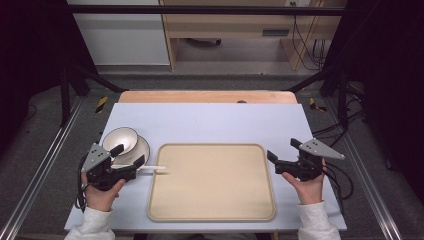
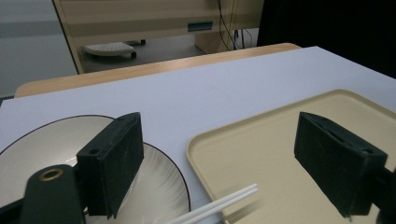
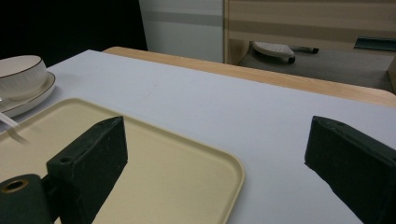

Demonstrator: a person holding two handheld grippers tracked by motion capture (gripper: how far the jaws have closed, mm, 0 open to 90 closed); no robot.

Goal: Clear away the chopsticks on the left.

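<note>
A cream bowl (image 1: pixel 120 139) sits on a matching plate (image 1: pixel 144 149) at the table's left. A white pair of chopsticks (image 1: pixel 151 169) lies from the plate onto the left rim of a beige tray (image 1: pixel 212 200). My left gripper (image 1: pixel 129 155) hovers open over the plate's near edge, its jaws on either side of the chopsticks' handle end with nothing held. In the left gripper view the chopsticks (image 2: pixel 219 204) lie below the open gripper (image 2: pixel 224 161), between the plate (image 2: pixel 164 182) and the tray (image 2: pixel 280 140). My right gripper (image 1: pixel 283 149) is open beside the tray's right edge.
The white tabletop (image 1: pixel 210 122) has bare room behind the tray, and a wooden strip (image 1: pixel 207 96) runs along its far edge. In the right gripper view the bowl (image 3: pixel 18 70) and plate (image 3: pixel 35 99) stand far left, beyond the tray (image 3: pixel 163 177).
</note>
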